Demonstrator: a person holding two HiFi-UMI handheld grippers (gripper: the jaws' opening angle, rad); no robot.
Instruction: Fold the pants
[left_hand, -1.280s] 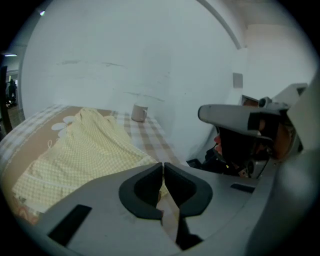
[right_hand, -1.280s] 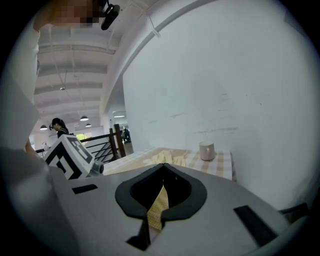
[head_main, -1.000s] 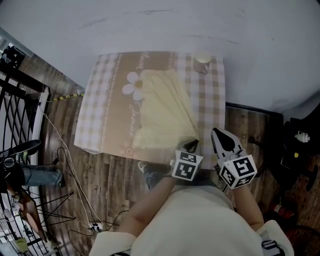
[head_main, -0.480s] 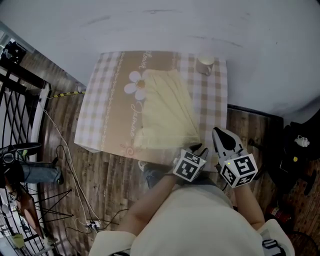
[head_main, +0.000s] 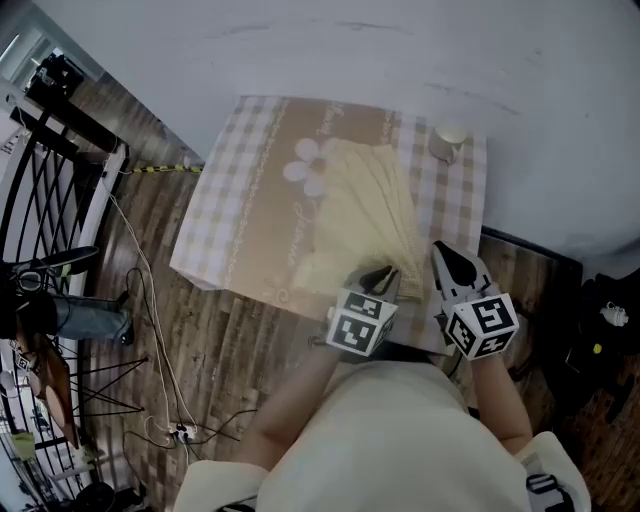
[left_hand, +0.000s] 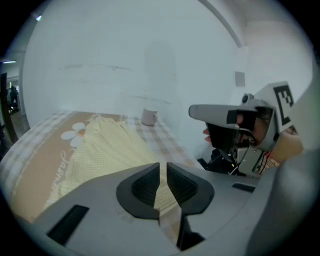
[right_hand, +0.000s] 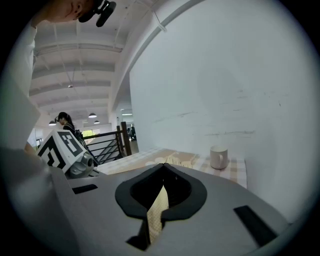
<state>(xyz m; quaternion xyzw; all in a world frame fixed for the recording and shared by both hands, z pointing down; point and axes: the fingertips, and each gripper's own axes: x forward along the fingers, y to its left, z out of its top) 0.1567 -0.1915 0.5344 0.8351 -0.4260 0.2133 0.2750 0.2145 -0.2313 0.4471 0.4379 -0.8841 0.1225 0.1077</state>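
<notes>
Pants (head_main: 365, 215), pale yellow and waffle-woven, lie flat on the checked table (head_main: 225, 230), just left of the mug (head_main: 448, 143) and fanning away from it to the table edge farthest from it.

They look light and limp, with soft creases. I expect they will sag and drag rather than hold a shape, though the textured weave should keep them from slipping in a pinch. The best hold is probably the two corners of the end farthest from the mug, nipping every layer. The left gripper (left_hand: 163, 170) hovers over that end, its pads a narrow slit apart with nothing pressed between them. The right gripper (right_hand: 162, 168), on the mug's side of the pants, has its tips together. A sliver of yellow weave shows behind them, but I cannot tell whether it is nipped or merely seen through.
</notes>
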